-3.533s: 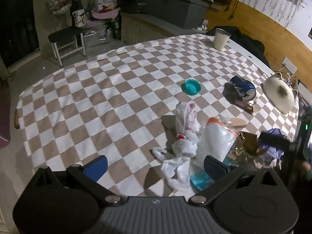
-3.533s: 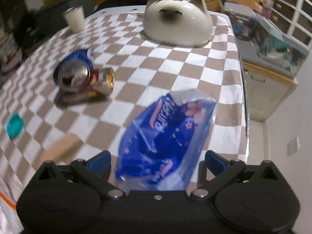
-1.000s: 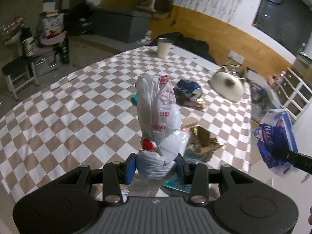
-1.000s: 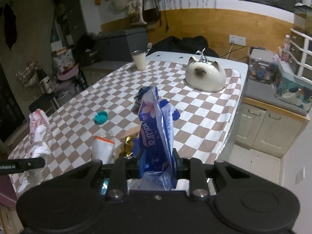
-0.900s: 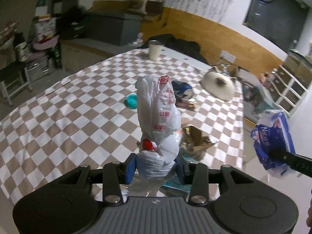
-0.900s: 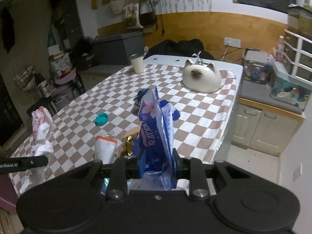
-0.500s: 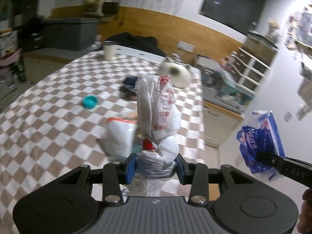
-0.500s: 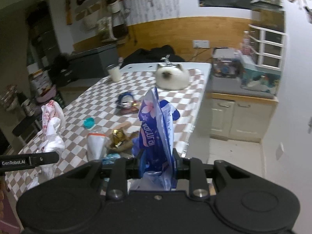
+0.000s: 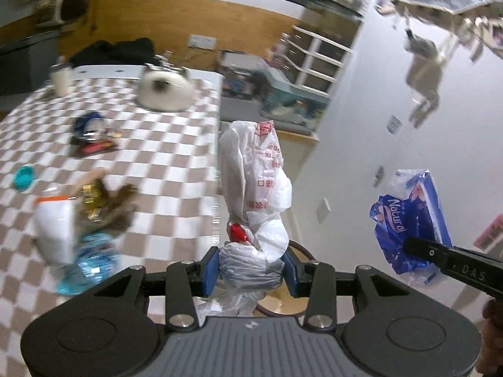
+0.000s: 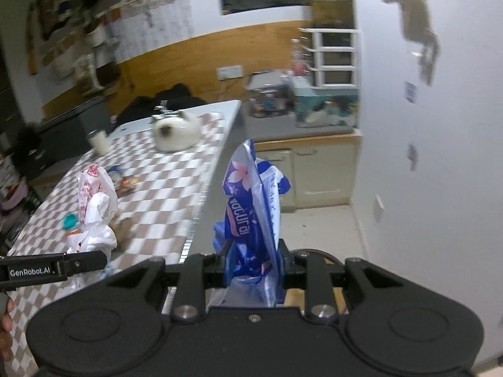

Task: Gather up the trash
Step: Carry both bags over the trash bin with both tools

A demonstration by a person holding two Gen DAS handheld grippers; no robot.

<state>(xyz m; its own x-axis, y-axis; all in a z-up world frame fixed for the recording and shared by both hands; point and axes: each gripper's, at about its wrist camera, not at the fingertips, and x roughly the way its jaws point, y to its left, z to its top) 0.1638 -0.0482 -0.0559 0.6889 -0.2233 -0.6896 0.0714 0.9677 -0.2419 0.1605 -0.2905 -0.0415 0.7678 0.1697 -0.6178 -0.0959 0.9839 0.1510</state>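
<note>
Left gripper (image 9: 250, 267) is clamped on a crumpled white plastic bag (image 9: 254, 182), which stands up at 12 o'clock from the jaws. Right gripper (image 10: 254, 265) grips a blue wrapper (image 10: 251, 213) the same way. Both are off the checkered table (image 9: 163, 157), whose edge lies at 10 o'clock. More trash (image 9: 85, 220) is on it, near a cat-shaped pot (image 9: 165, 89).

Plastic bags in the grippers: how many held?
2. White plastic bag with red print, clamped in the left gripper. Blue "Natural" bag, clamped in the right gripper. Other wrappers on the table are too blurred to classify.
</note>
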